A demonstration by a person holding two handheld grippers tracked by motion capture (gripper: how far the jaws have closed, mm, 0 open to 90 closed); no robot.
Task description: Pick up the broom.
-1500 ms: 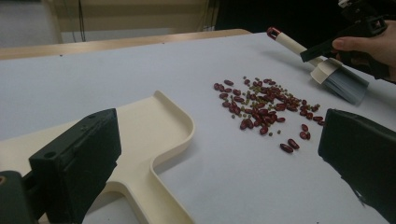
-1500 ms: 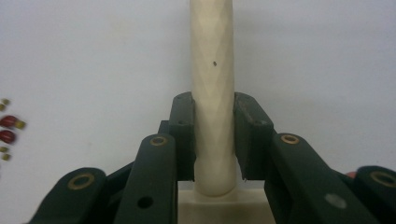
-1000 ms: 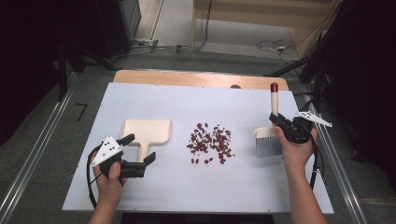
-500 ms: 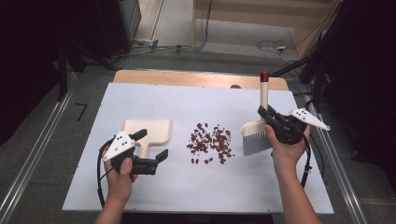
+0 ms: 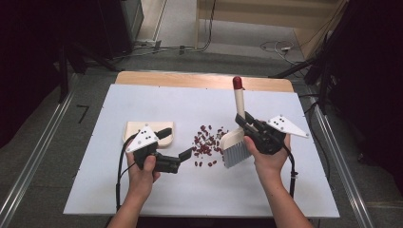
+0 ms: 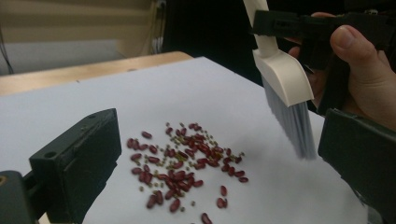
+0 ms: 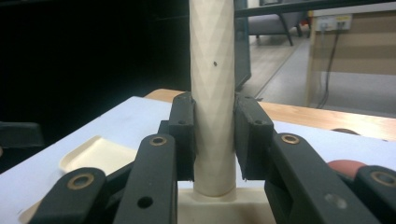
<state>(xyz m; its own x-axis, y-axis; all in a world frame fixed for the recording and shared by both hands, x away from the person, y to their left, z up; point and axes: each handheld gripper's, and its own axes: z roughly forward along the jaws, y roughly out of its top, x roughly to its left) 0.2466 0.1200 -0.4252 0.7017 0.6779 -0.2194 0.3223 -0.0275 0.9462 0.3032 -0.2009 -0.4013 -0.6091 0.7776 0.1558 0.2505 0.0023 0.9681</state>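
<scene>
Cream plastic hand brush [image 5: 236, 142] — no readable writing — sits clamped in right gripper [image 5: 247, 124]; left gripper [image 5: 183, 158] gapes empty beside red beans [image 5: 207, 145].

My matt black plastic right gripper [image 7: 214, 140] clamps the brush [image 5: 236, 142]'s matt cream plastic handle; glossy beans [image 6: 187, 163] lie on smooth white table [image 5: 190, 190].

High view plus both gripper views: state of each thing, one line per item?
brush: upright, bristles down beside the beans, handle clamped.
right gripper: shut on the brush handle.
left gripper: open, nothing between the jaws, pointing at the beans.
beans: loose pile on the white mat, unswept.
dustpan: flat on the mat, not held, behind the left gripper.
</scene>
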